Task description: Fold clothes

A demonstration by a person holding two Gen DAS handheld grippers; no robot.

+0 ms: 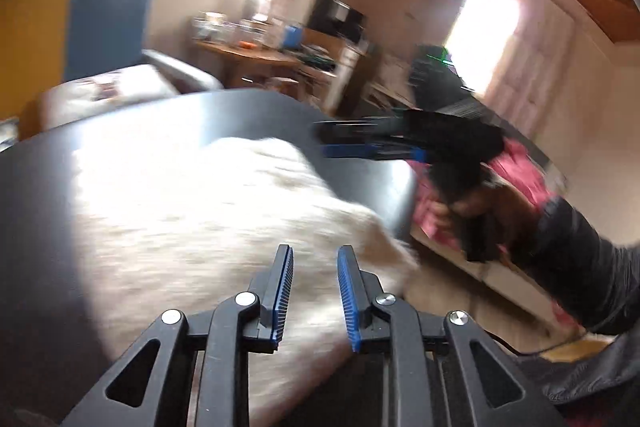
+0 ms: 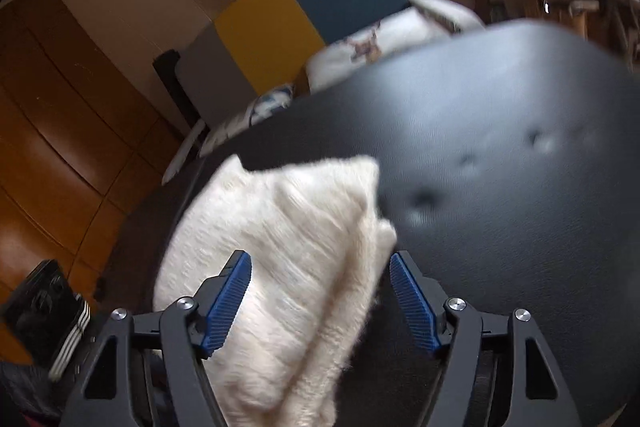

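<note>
A fluffy cream sweater [image 2: 280, 267] lies bunched on the black table [image 2: 500, 227]. The right gripper [image 2: 320, 291] hovers wide over its edge; the left gripper [image 1: 314, 279], narrowly parted, holds nothing

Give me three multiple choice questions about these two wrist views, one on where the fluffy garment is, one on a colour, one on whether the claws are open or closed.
1. Where does the white fluffy garment lie?
A. On the black table
B. On the floor
C. Draped on the chair

2. What colour are the claw pads?
A. Red
B. Blue
C. Green

3. What state are the left claw and right claw in?
A. Both clamped on cloth
B. One open, one shut
C. Both open, holding nothing

Answers: 1 A, the garment rests on the dark tabletop in both views. 2 B, the ribbed pads are blue. 3 C, each view shows a gap between the fingers with nothing gripped.
</note>
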